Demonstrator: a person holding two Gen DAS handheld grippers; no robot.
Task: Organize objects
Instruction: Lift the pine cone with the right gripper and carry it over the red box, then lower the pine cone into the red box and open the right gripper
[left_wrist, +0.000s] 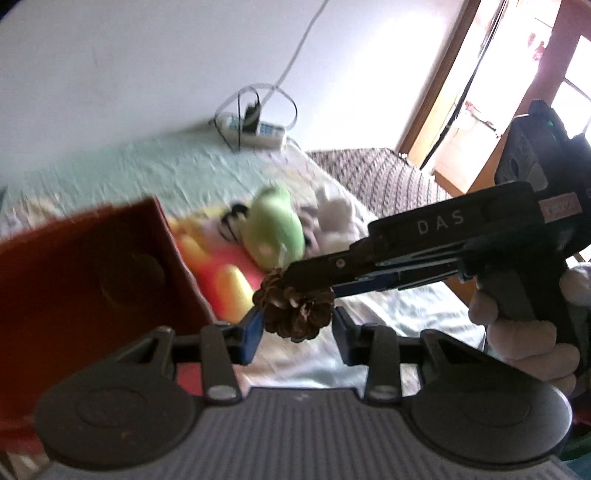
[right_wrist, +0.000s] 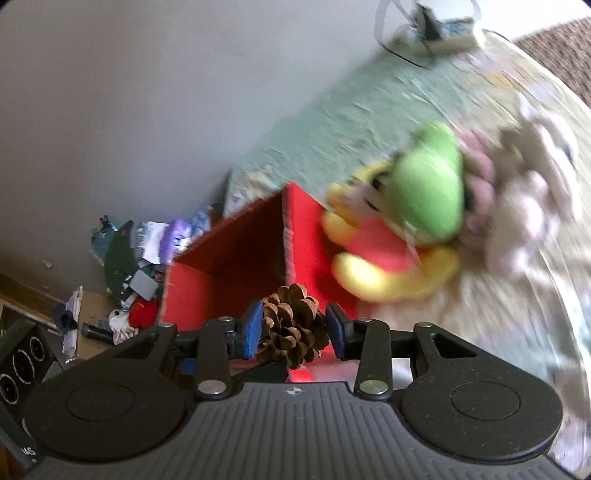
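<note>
A brown pine cone (left_wrist: 295, 308) hangs in the air between both grippers above the bed. My left gripper (left_wrist: 297, 325) has its blue pads on either side of the cone. My right gripper (left_wrist: 310, 273) comes in from the right and its fingers close on the cone's top. In the right wrist view the pine cone (right_wrist: 293, 325) sits between the blue pads of my right gripper (right_wrist: 293, 328), which press on it. A red fabric box (right_wrist: 229, 273) stands open just behind the cone; it also shows in the left wrist view (left_wrist: 92, 280).
A green plush toy (right_wrist: 428, 184) lies on a red and yellow plush (right_wrist: 384, 254) beside the box, with white plush toys (right_wrist: 524, 206) to the right. A power strip (left_wrist: 258, 131) with cables lies by the wall. Clutter (right_wrist: 136, 266) lies on the floor at left.
</note>
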